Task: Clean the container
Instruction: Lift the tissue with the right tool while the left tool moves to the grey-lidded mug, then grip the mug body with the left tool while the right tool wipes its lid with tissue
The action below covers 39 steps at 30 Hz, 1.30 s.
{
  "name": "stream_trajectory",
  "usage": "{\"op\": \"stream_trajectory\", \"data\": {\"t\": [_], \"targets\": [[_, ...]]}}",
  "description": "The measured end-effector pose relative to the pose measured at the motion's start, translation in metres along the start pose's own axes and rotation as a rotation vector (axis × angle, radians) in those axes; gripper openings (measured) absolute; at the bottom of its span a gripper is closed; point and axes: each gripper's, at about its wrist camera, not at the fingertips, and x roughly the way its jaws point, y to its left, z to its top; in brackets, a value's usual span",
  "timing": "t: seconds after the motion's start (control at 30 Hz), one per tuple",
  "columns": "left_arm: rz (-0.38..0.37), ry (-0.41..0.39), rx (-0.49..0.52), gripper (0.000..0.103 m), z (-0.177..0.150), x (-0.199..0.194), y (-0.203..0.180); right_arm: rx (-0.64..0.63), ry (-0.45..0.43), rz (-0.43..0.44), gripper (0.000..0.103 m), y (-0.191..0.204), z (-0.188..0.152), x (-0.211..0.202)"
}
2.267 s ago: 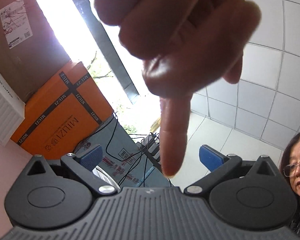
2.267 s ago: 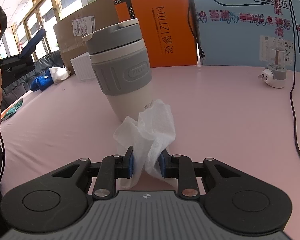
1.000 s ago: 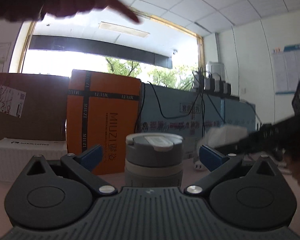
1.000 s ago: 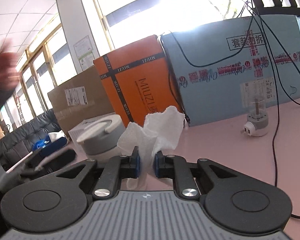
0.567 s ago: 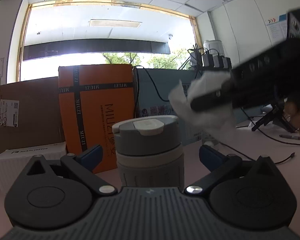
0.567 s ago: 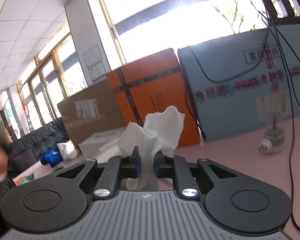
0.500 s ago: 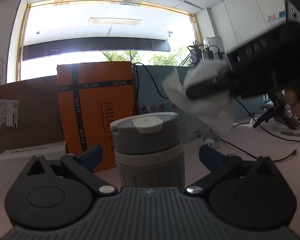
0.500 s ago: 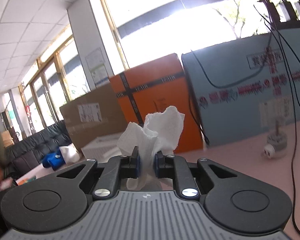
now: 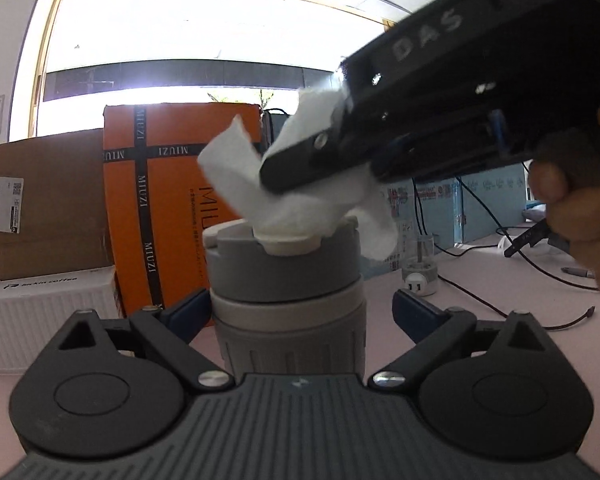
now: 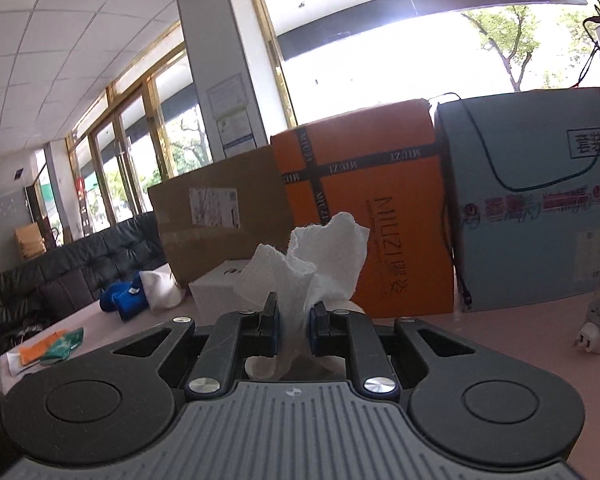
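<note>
Half a second ago the crumpled white paper tissue (image 9: 300, 196) hung in the air above and to the right of the cup; now we see it pressed down on the white flip cap in the middle of the grey lid (image 9: 284, 256). The right gripper (image 10: 293, 322) has come down from the upper right, and its fingers are closed narrow on the tissue, which sticks up between them in its own view. For the task, we judge that the wiping of the lid is now in contact; how much of the lid is already cleaned, we cannot tell. The tall white travel cup with a grey ribbed sleeve (image 9: 290, 332) stands upright on the pink worktop (image 9: 500, 292), its long axis vertical, its lidded mouth pointing up. It stands between the blue-tipped fingers of the left gripper (image 9: 300, 312), which are wide apart. The left finger (image 9: 188, 312) lies close to the sleeve and the right finger (image 9: 414, 314) stands clear of it, so we judge the cup is bracketed and not clamped. Behind the cup stands an orange cardboard box with black bands (image 9: 160, 200).
</note>
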Motion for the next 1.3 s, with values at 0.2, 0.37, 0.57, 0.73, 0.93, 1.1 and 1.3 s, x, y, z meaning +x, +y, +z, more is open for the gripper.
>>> {"op": "stream_trajectory", "data": {"t": [0.2,0.37,0.57,0.73,0.93,1.1,1.3], "targets": [[0.009,0.011,-0.012,0.088,0.001,0.006,0.002,-0.019,0.021,-0.01,0.013,0.002,-0.003,0.012],[0.019,0.012,-0.014,0.082,0.002,0.007,0.002,-0.041,0.02,-0.043,0.013,0.003,-0.001,0.014],[0.017,0.01,-0.017,0.082,0.003,0.007,0.0,-0.048,0.015,-0.075,0.013,-0.001,-0.001,0.008],[0.011,0.007,-0.02,0.082,-0.003,0.008,0.032,-0.074,0.014,-0.065,0.013,0.003,-0.005,-0.005],[0.009,0.005,-0.022,0.082,-0.004,0.006,0.034,-0.091,0.022,-0.035,0.013,0.012,-0.005,0.002],[0.005,0.002,-0.026,0.082,-0.003,0.002,0.035,-0.078,0.022,-0.045,0.013,0.007,-0.004,0.007],[0.001,0.001,-0.03,0.082,-0.004,0.002,0.048,-0.062,0.022,-0.057,0.013,0.002,-0.003,0.012]]}}
